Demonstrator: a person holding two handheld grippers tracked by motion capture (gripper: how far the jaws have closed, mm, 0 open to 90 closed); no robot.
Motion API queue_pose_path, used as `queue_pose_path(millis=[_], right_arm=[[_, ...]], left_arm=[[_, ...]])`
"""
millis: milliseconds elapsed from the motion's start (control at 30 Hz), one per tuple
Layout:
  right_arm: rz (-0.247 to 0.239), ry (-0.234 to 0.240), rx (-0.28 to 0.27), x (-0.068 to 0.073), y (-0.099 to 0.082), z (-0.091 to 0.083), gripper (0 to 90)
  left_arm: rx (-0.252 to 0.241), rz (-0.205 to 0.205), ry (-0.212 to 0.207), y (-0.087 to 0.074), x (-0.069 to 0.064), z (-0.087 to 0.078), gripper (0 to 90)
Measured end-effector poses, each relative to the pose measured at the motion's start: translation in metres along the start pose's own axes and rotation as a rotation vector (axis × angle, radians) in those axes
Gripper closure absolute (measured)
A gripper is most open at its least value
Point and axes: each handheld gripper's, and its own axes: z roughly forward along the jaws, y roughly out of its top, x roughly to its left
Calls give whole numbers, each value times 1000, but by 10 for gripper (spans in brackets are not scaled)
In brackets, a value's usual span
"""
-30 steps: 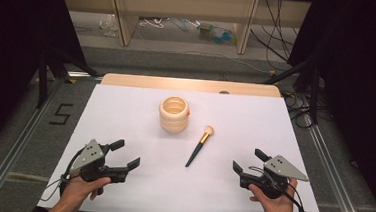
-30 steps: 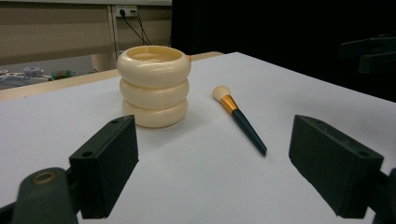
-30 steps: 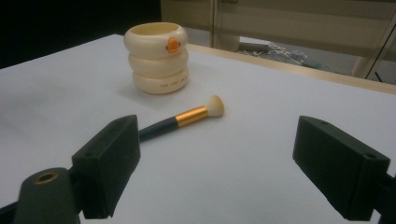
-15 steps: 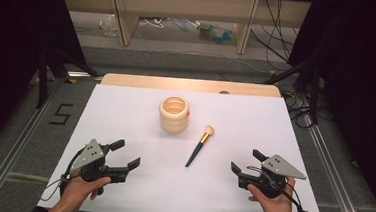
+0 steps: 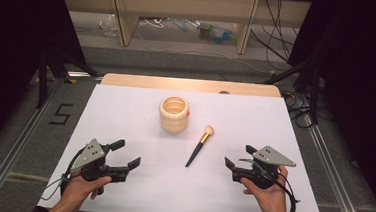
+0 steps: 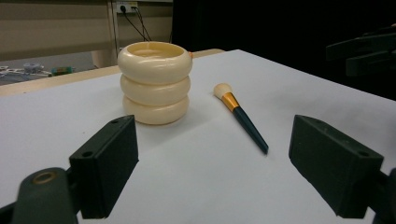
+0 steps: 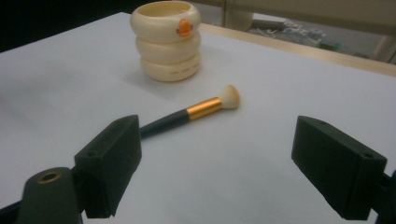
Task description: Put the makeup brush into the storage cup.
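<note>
Makeup brush (image 5: 199, 146) lies flat beside cream ribbed cup (image 5: 174, 114). Both grippers, left (image 5: 126, 154) and right (image 5: 238, 157), rest spread wide, empty. Best grasp: pinch the dark handle mid-length, squarely.

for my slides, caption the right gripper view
Open right gripper faces a makeup brush lying before a cream ringed cup.

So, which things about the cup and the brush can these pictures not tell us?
- Inside of the cream ringed cup: the bottom is hidden by its own wall in the left gripper view and the right gripper view, and too small in the high view.
- Small print low on the cup, right gripper view: too blurred to read.
- Brush handle tip, right gripper view: behind the tongs.
</note>
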Motion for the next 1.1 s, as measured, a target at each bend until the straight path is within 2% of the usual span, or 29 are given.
queue_pose_path(millis=[67,133,200,300,500,567,667,733,767,800,833,867,900,1000,1033,1067,1100], right_arm=[[-23,4,18,1,4,6,168],[-26,25,41,3,9,13,169],[-25,26,40,3,11,17,169],[-36,35,93,4,21,30,169],[-47,41,135,8,32,42,168],[-59,33,153,9,36,49,168],[-32,25,200,11,41,64,169],[-32,21,212,12,42,68,169],[-36,12,229,11,44,78,164],[-36,12,229,11,44,78,164],[19,-10,275,14,47,85,159],[7,-25,277,13,48,90,160],[27,-26,293,14,49,93,161],[18,-23,313,13,50,101,170],[20,-25,346,14,51,107,166],[20,-25,346,14,51,107,166],[-24,-48,393,15,52,113,163]], left_arm=[[2,-1,4,0,0,-1,157],[4,1,4,0,0,-1,157],[4,-1,4,0,0,-1,157],[8,-4,7,0,0,-1,157],[7,-5,7,0,0,0,157],[5,-6,7,0,0,0,157],[6,-6,6,0,0,0,157],[4,-8,5,0,0,0,157],[-4,-16,-2,0,0,0,157],[-4,-16,-2,0,0,0,157],[-5,-12,-4,0,0,0,157],[-5,-12,-4,0,0,0,157],[-4,-13,-5,0,0,1,157],[4,-19,1,0,0,0,157],[2,-16,1,1,0,0,157],[2,-16,1,1,0,0,157],[4,-19,1,0,0,0,157]])
